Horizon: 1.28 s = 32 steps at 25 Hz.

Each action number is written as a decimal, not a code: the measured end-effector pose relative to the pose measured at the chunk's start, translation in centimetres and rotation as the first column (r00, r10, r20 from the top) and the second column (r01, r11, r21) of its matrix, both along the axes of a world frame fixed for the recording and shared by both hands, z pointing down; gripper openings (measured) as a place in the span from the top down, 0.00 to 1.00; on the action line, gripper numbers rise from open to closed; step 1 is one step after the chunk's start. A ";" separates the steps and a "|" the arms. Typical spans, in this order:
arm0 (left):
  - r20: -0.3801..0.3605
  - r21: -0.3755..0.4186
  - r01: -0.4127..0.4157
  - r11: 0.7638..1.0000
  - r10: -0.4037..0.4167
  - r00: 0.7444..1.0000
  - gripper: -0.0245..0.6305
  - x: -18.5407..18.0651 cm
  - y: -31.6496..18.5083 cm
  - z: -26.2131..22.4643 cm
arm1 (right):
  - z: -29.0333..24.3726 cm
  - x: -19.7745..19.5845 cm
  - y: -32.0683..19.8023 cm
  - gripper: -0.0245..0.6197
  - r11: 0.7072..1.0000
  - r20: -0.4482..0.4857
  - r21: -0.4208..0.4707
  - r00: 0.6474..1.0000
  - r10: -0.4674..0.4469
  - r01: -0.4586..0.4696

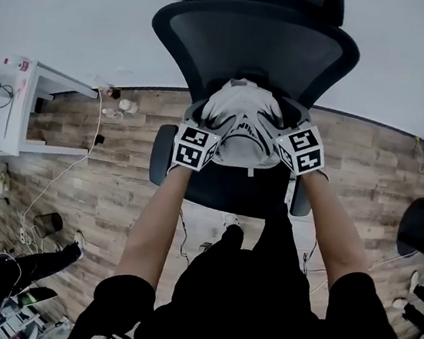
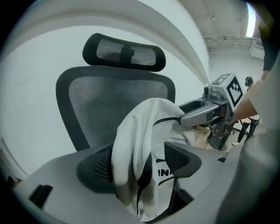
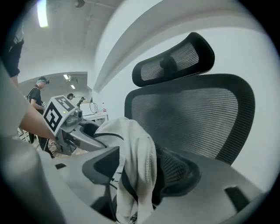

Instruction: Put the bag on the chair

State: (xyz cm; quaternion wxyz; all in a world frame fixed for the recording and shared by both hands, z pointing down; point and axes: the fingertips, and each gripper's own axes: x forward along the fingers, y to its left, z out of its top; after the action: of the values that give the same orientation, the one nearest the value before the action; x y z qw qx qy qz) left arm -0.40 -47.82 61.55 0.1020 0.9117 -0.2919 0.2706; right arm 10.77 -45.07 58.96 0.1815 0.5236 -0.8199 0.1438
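While a person leans over a black mesh chair (image 1: 163,19) with both arms outstretched, the left claw (image 2: 139,162) stands spread, a fold of the white bag (image 1: 241,122) hanging slack between its pads and not pinched. At centre, the bag sits humped at the back of the seat (image 1: 224,194), apparently resting there and leaning on the backrest (image 1: 255,50). Its width runs from one claw to the other and its crest rises upright. At right, the right claw (image 3: 140,168) mirrors the left, released and wide, with another loose fold between its pads. The bag lies straight ahead of both claws and equally close to each, so the next move looks like a plain pull back toward the body without snagging the cloth. Only the head view shows the seat under the bag and both arms flanking it. The two gripper views alone show the slack cloth inside the jaws, the headrest (image 2: 124,52) above, and the opposite claw across the bag. The right gripper view also catches a bystander (image 3: 38,94) in the room.
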 end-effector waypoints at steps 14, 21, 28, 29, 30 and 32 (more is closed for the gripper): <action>-0.118 0.102 0.059 0.993 -0.047 0.992 0.37 -4.4 7.9 -6.1 | -6.9 -3.5 10.5 0.50 0.991 0.063 0.127 0.997 0.036 -0.044; -0.185 0.140 0.094 0.986 -0.068 0.980 0.51 -5.8 11.9 -10.3 | -11.2 -4.9 13.9 0.69 0.971 0.081 0.213 0.992 0.096 -0.112; -0.256 0.208 0.186 0.960 -0.130 0.958 0.93 -7.6 13.4 -14.0 | -13.1 -6.3 15.6 0.93 0.958 0.017 0.269 0.995 0.100 -0.101; -0.266 0.207 0.184 0.961 -0.125 0.956 0.93 -7.8 13.7 -14.4 | -13.3 -6.7 15.9 0.93 0.958 0.010 0.272 0.995 0.095 -0.095; -0.273 0.208 0.181 0.961 -0.120 0.955 0.93 -7.9 13.9 -14.7 | -13.5 -6.9 16.2 0.93 0.957 0.007 0.275 0.996 0.093 -0.091; -0.283 0.216 0.172 0.961 -0.107 0.953 0.93 -8.0 14.2 -15.2 | -13.9 -7.1 16.5 0.93 0.954 0.008 0.284 0.995 0.096 -0.094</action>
State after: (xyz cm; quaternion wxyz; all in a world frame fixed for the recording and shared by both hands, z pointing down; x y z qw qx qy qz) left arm -8.40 -33.59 46.31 0.0496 0.9225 -0.3696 0.0994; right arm 3.71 -28.58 45.06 0.0997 0.5834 -0.8054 0.0314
